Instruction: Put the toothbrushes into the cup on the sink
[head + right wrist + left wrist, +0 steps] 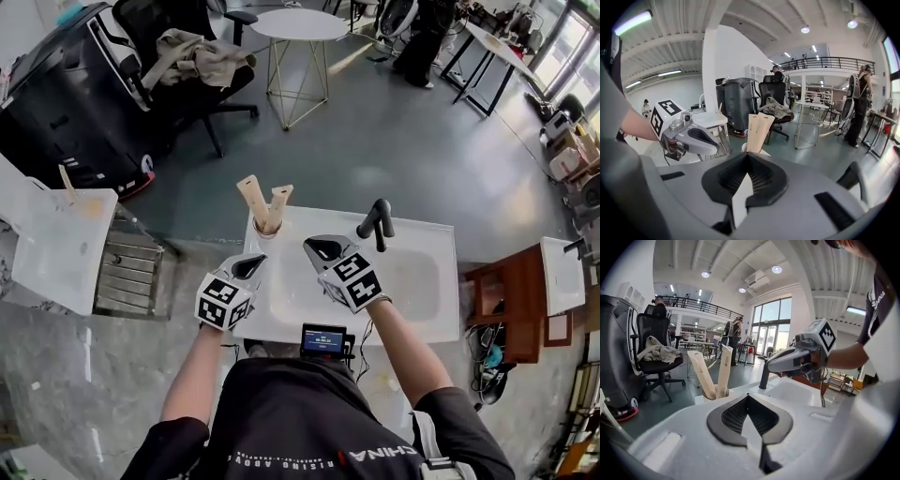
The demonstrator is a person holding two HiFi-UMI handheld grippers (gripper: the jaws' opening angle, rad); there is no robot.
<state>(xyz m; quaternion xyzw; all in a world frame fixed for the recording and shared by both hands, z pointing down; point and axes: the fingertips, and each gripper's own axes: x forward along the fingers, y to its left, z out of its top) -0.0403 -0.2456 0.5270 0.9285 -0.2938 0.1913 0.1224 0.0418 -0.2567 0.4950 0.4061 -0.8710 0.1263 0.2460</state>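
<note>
Left gripper [255, 265] and right gripper [315, 247]: jaws pressed together, empty, both just short of the cup [267, 231]. Toothbrushes [254, 197] stand in it, leaning apart; left gripper nearer.

Grey floor [375, 141], office chair [656, 326], round white table [300, 23], windows [774, 329], perhaps a balcony [701, 308]

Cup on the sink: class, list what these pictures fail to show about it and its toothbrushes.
- Head view: the toothbrushes hide the inside of the cup.
- Right gripper view: the right gripper covers most of the cup.
- Left gripper view: print on the toothbrushes too small to read; their lower ends sit hidden inside the cup.
</note>
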